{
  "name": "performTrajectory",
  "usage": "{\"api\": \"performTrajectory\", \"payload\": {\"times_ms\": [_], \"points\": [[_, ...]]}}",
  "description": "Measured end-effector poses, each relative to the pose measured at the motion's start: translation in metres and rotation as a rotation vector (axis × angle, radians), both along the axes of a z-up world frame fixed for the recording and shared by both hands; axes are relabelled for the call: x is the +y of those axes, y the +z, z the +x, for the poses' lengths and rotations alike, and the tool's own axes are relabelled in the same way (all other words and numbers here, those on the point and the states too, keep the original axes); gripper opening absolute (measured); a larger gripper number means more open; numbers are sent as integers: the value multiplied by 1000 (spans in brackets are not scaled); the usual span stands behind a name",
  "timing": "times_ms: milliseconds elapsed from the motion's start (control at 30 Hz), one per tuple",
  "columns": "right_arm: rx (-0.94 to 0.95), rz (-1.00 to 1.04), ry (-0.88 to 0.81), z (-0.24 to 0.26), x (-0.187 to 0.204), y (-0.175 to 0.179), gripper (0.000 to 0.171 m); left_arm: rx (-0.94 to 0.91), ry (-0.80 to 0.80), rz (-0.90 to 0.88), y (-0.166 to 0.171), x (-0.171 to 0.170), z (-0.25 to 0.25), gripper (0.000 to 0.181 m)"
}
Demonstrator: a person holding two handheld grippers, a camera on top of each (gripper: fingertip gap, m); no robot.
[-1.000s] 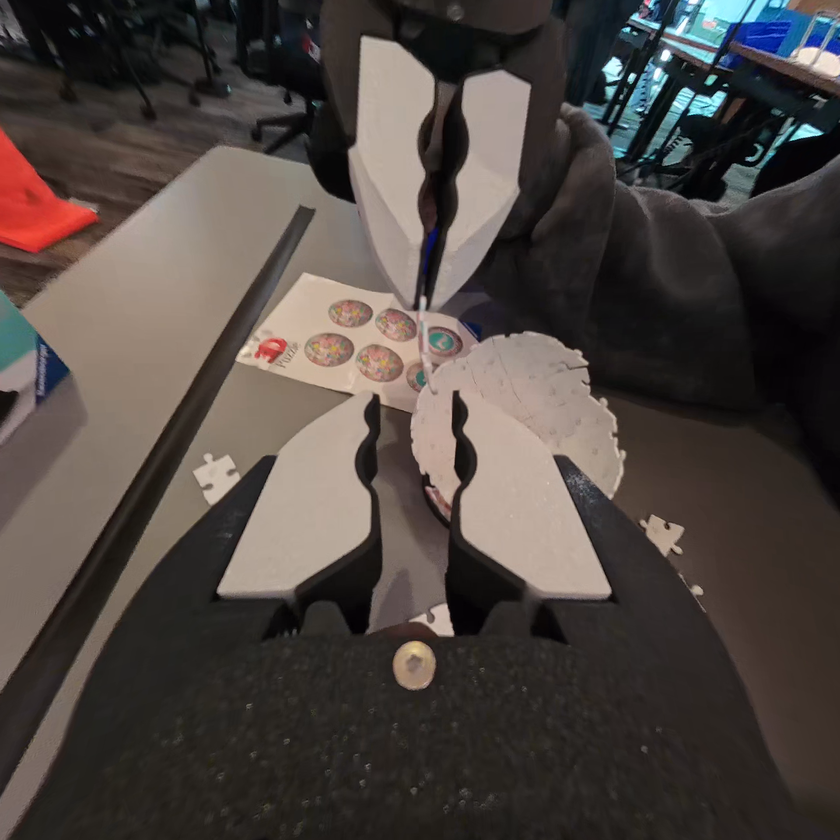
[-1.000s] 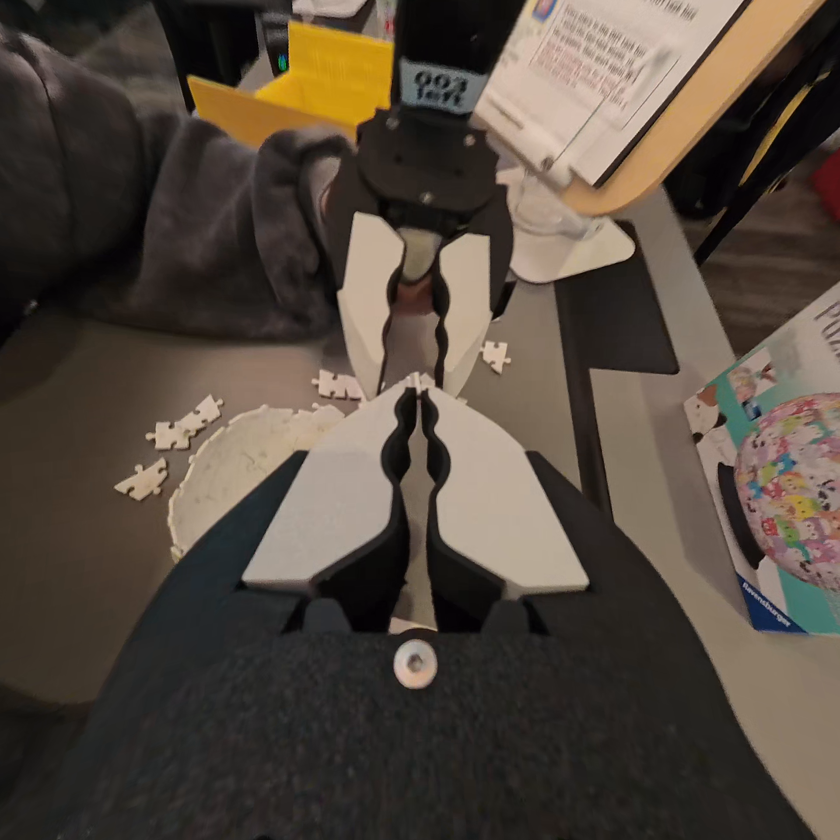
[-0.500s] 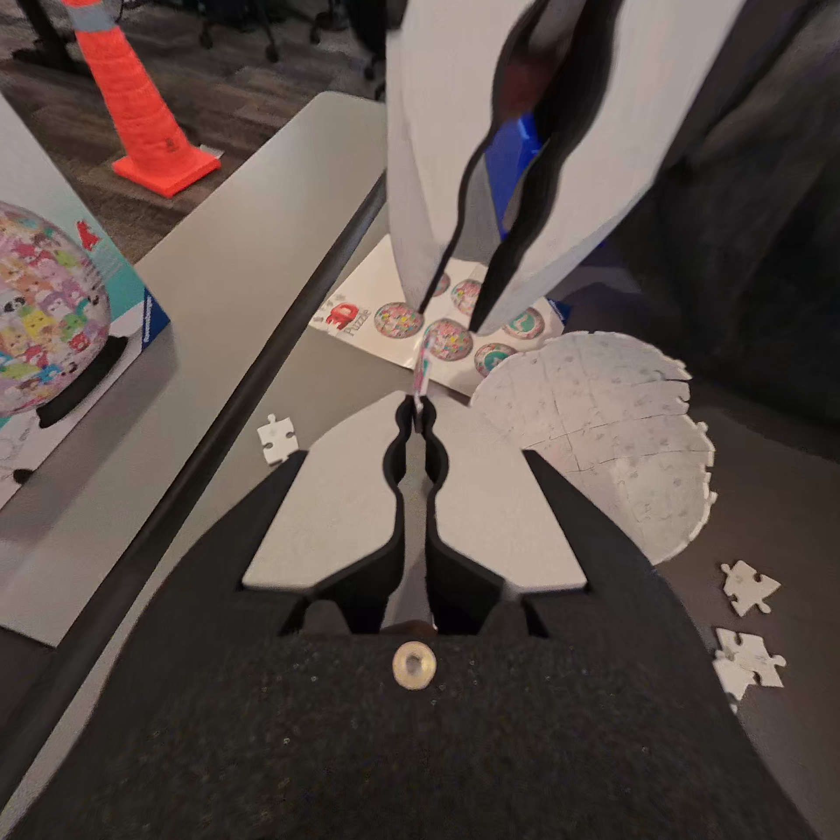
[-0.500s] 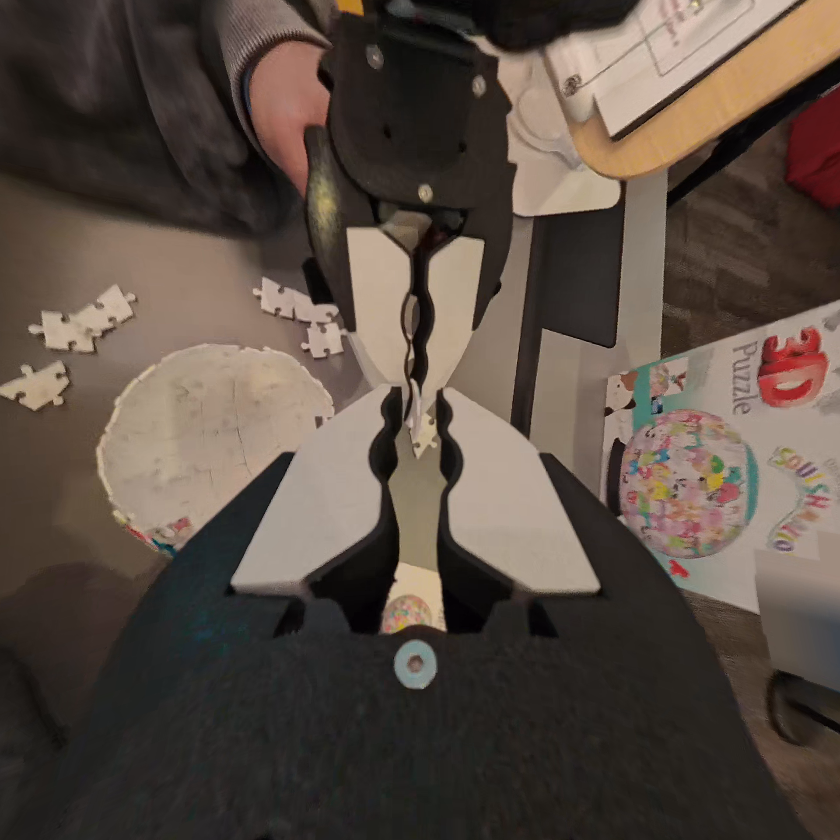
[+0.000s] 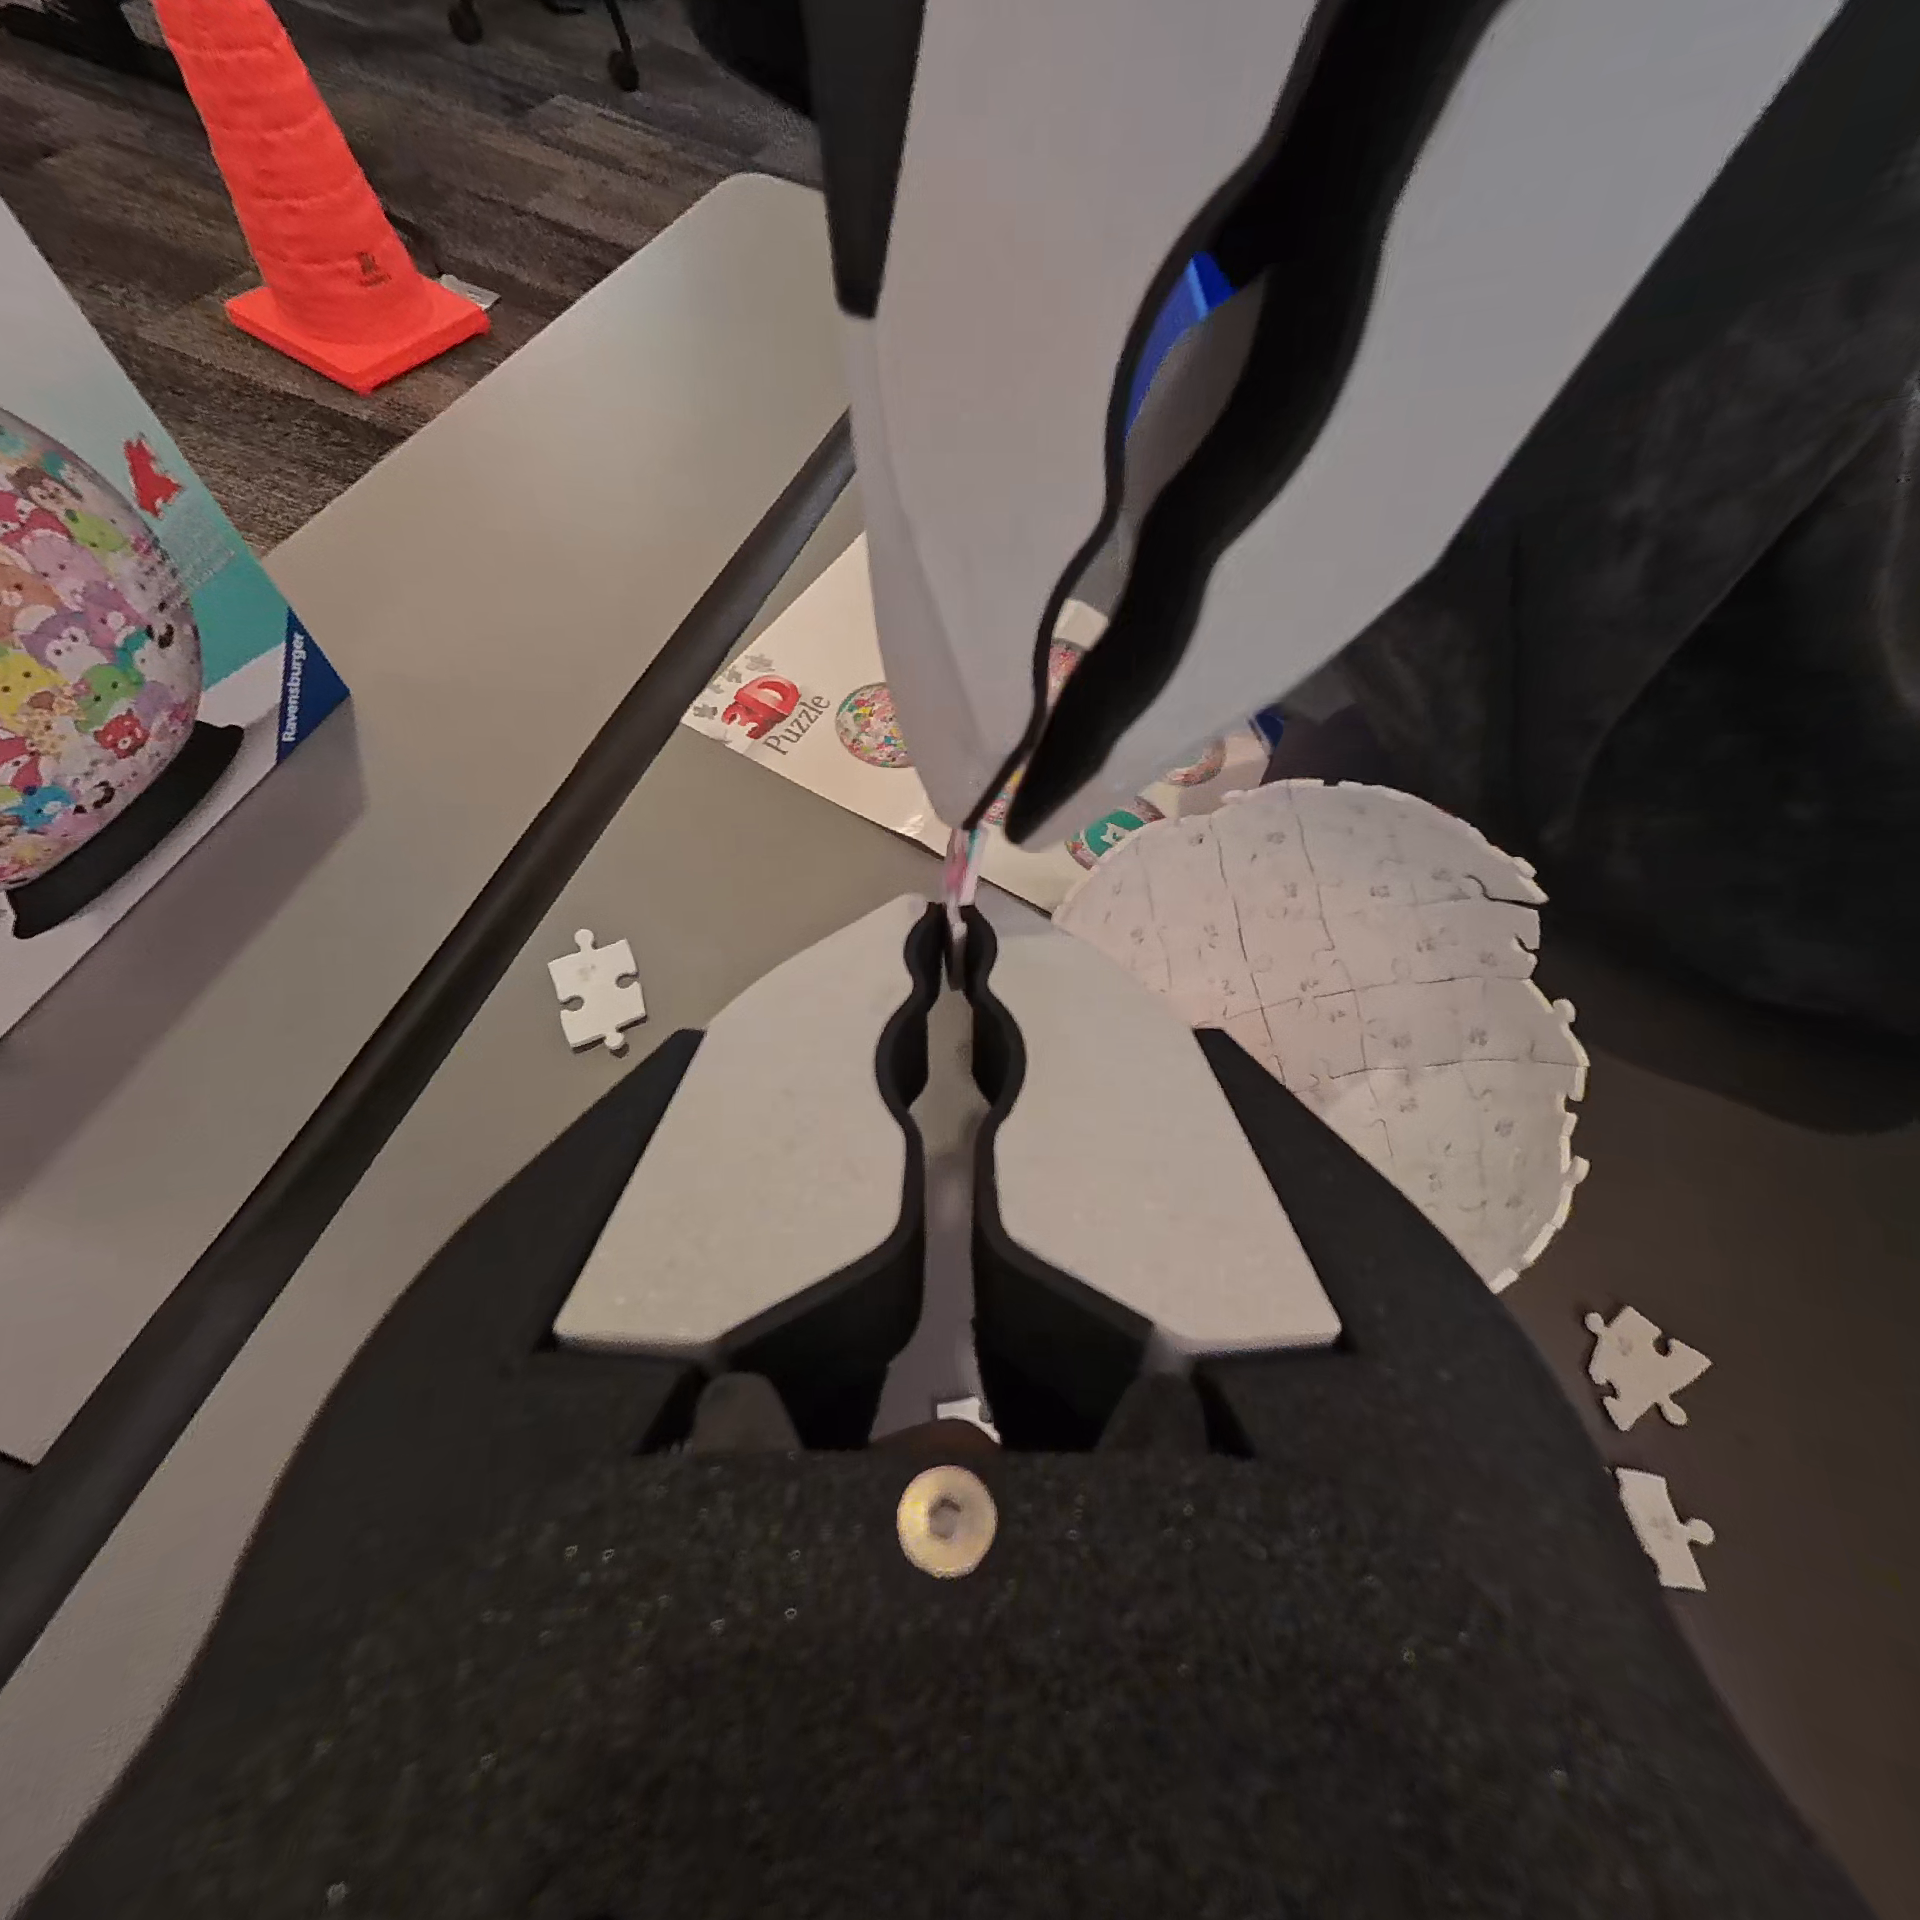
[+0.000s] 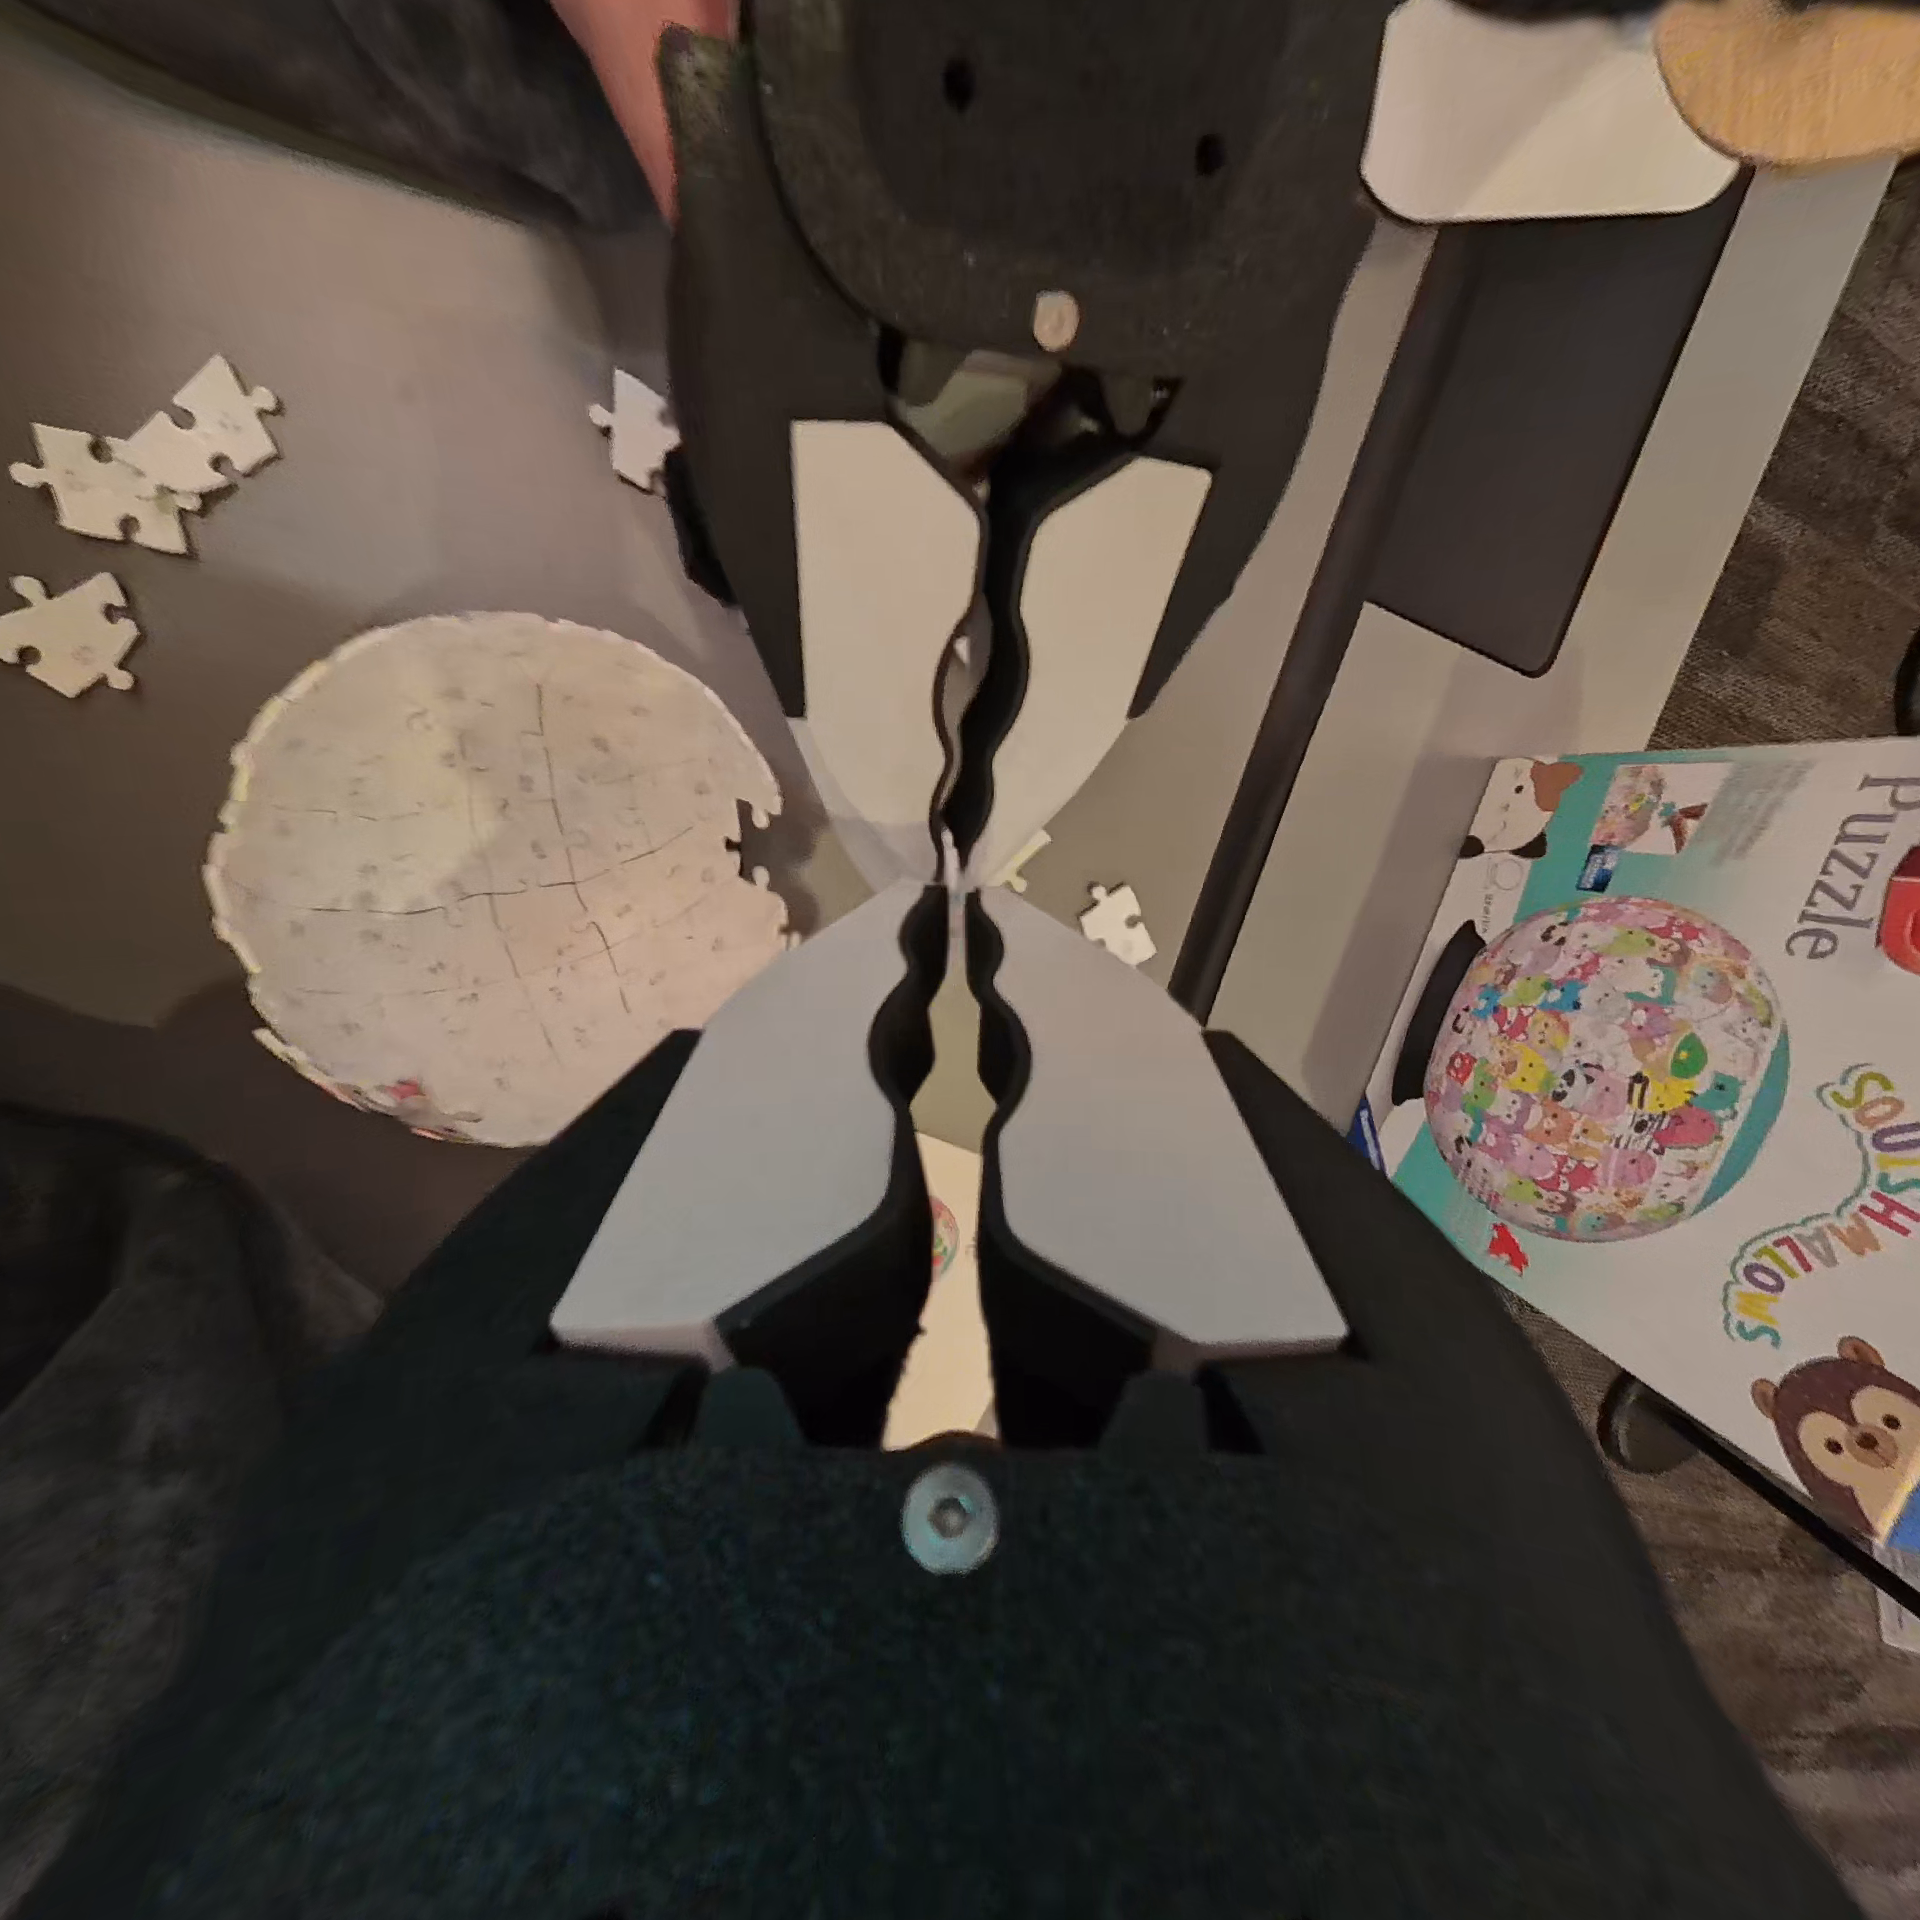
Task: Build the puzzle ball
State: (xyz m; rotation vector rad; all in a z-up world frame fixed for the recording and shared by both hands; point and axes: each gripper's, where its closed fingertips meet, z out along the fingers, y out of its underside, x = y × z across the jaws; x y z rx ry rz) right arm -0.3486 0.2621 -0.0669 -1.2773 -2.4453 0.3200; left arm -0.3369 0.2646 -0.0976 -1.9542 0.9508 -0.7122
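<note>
grey tables (image 5: 540,540), carpet (image 5: 125,281) (orange cone (image 5: 312,218))

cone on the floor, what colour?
Orange-red traffic cone; left wrist view shows it best.

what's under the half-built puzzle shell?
The shell sits open side up on the grey table, coloured outer face showing at its lower rim. The instruction sheet passes behind it; the contact patch underneath is hidden.
</note>
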Motion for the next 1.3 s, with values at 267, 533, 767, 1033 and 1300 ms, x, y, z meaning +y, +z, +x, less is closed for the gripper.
{"api": "performTrajectory", "payload": {"times_ms": [267, 533, 767, 1033, 1300], "points": [[-22, -26, 9, 7, 1, -4, 0, 2, 13, 2, -3, -1, 5, 2], [-37, -67, -26, 11, 6, -5, 0, -12, 13, -9, 1, -6, -6, 23], [-84, -68, 24, 11, -4, -17, 0, 10, 51, -18, -13, -11, -26, 0], [-99, -127, -136, 32, 37, -22, 8, 202, -73, -96, -75, 14, -20, 21], [-125, -117, -167, 45, 44, -26, 9, 297, -268, -126, -112, 37, 1, 50]]}}
